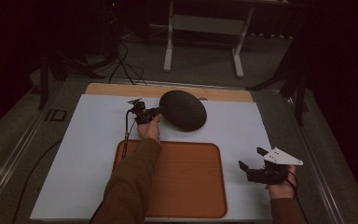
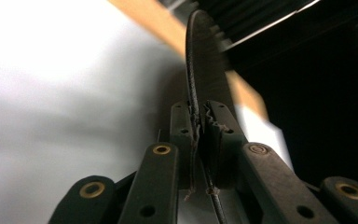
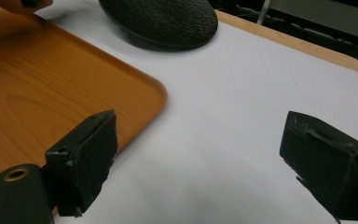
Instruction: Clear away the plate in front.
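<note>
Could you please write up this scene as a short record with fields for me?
Surface: white board over a wooden tabletop
Held thing: dark textured oval plate, resting behind the tray
Left gripper: shut on the plate's left rim, which passes between its toothed pads
Right gripper: open, nothing between its jaws, above the board right of the tray
Tray: orange wooden tray with rounded corners, nothing on it
</note>
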